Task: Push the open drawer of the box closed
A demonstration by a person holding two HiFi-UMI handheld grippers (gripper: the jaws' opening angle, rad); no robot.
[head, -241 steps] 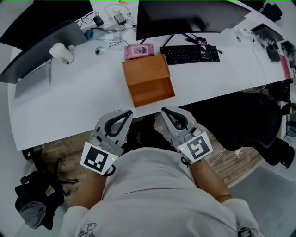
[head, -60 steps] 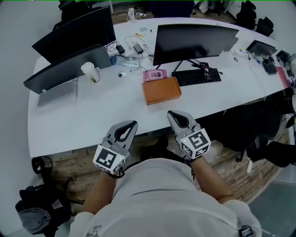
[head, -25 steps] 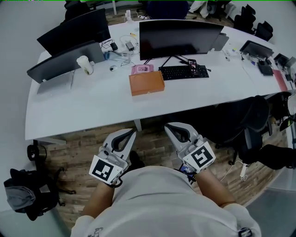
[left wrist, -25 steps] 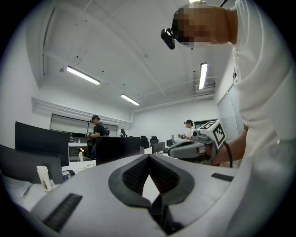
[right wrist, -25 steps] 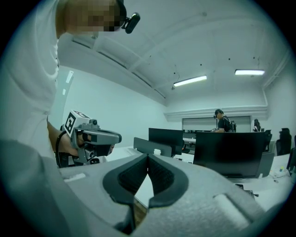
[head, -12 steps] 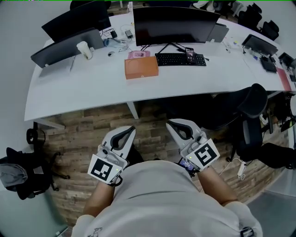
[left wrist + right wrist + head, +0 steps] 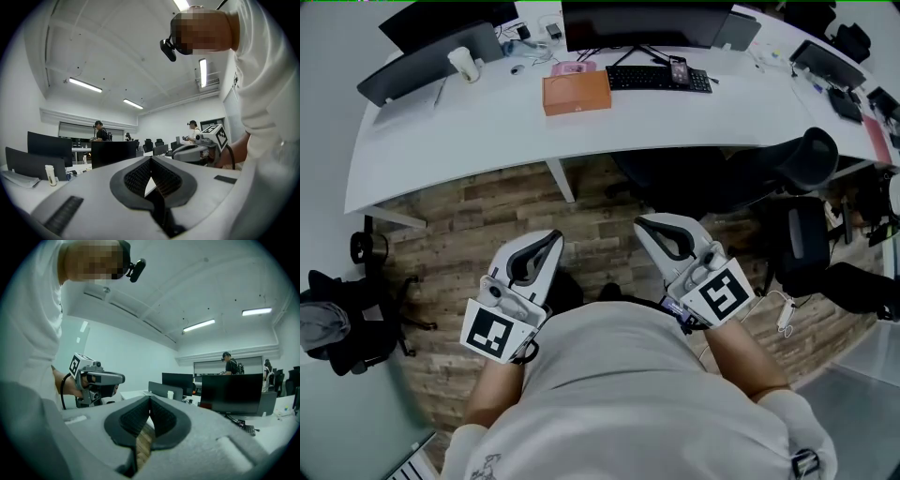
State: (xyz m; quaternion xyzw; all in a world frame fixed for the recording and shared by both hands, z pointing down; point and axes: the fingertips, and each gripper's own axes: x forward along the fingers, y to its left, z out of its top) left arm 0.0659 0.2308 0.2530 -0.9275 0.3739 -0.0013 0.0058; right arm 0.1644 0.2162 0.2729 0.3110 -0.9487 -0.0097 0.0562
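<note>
The orange box sits on the white desk far ahead of me, its drawer flush with the front and no opening showing. I stand back from the desk over the wooden floor. My left gripper is held at waist height near my body, jaws together, nothing between them. My right gripper is beside it, also shut and empty. In the left gripper view my left gripper has its pads meeting at the tip; my right gripper looks the same in its own view. Neither gripper is near the box.
A keyboard, a pink case, a paper cup, a laptop and dark monitors line the desk. A black office chair stands at the right, a dark bag at the left. Other people work in the background.
The drawer that stood open in the oldest frame is shut. Over the last second I have backed away from the desk, so the box has slid toward the top of the view. Both grippers stayed shut.
</note>
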